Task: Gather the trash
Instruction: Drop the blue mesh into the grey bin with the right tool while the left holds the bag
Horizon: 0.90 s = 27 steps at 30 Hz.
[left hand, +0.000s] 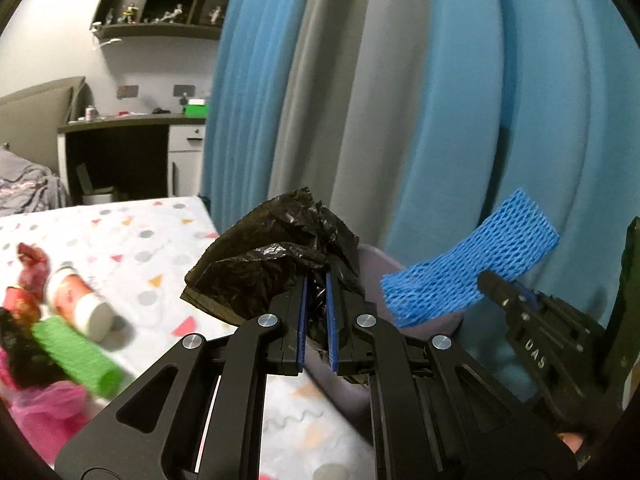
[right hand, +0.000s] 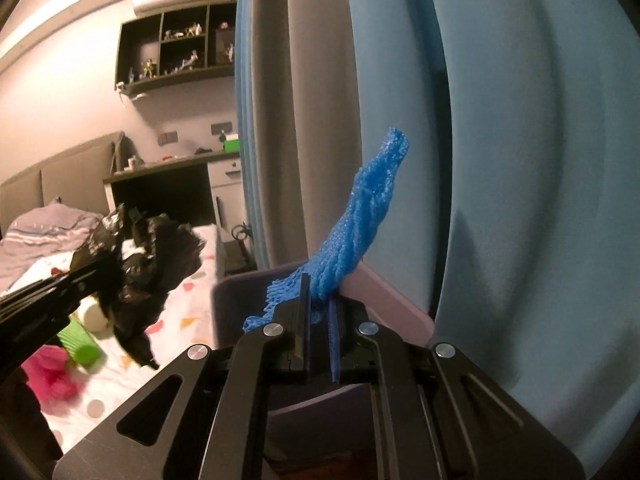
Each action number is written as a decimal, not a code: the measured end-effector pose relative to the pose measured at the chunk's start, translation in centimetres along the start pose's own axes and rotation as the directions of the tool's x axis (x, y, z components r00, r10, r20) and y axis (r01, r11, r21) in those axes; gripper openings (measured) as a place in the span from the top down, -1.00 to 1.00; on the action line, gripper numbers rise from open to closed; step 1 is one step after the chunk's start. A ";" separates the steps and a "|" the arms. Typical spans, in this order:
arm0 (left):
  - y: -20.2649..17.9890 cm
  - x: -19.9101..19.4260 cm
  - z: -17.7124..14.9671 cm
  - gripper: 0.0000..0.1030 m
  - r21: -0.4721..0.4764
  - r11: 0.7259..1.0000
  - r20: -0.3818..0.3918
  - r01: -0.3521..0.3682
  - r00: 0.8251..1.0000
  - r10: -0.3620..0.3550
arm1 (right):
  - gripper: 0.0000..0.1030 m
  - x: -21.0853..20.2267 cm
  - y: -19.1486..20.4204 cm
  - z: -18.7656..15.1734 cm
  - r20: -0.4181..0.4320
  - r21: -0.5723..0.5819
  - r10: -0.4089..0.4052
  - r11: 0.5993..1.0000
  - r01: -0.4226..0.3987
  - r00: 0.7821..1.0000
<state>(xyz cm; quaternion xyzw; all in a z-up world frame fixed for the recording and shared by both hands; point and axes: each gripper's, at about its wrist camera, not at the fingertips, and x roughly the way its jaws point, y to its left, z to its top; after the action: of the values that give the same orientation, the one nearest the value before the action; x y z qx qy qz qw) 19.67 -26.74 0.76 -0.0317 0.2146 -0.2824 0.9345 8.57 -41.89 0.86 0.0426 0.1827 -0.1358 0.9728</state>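
Hanging behind everything, blue and grey curtains [left hand: 400, 100] are filling the background, and the bed with its patterned sheet [left hand: 132, 248] is stretching out at lower left. The left gripper [left hand: 316, 280] is clenching a crumpled black trash bag [left hand: 272, 264], holding it up above the bed's edge. Beside it, the right gripper [right hand: 318, 304] is pinching a strip of blue foam netting [right hand: 360, 216], which is rising upright from the jaws. On the sheet at far left, a green foam roll [left hand: 76, 348], a white bottle [left hand: 80, 304] and a pink wrapper [left hand: 44, 416] are lying close together.
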 end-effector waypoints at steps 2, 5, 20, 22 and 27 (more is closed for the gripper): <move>-0.4 1.2 -0.2 0.85 -0.001 1.000 -0.011 0.016 1.000 -0.016 | 0.84 0.8 -0.4 -0.2 -0.014 0.000 -0.002 1.000 0.002 1.000; -0.7 2.8 -0.4 0.85 -0.004 0.999 -0.026 0.035 0.999 -0.035 | 0.84 1.7 -0.7 -0.5 -0.034 0.002 0.000 1.000 0.000 0.999; -0.2 7.9 -1.2 0.85 -0.028 0.993 -0.105 0.116 0.987 -0.118 | 0.84 5.7 0.2 0.8 -0.096 0.015 0.010 1.000 -0.008 0.995; -0.2 8.2 -1.4 0.85 -0.032 0.992 -0.119 0.125 0.985 -0.127 | 0.84 6.0 0.2 0.9 -0.101 0.019 0.015 1.000 -0.013 0.995; 0.7 9.6 -1.0 0.73 -0.068 0.985 -0.141 0.158 0.976 -0.166 | 0.84 6.7 -0.1 0.9 -0.113 0.044 0.030 0.999 -0.025 0.993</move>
<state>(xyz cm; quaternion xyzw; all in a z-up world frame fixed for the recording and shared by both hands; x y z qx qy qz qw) 26.74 -31.31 -3.96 -0.0545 0.2868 -0.3529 0.8889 14.86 -43.74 -0.78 0.0735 0.2342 -0.1236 0.9615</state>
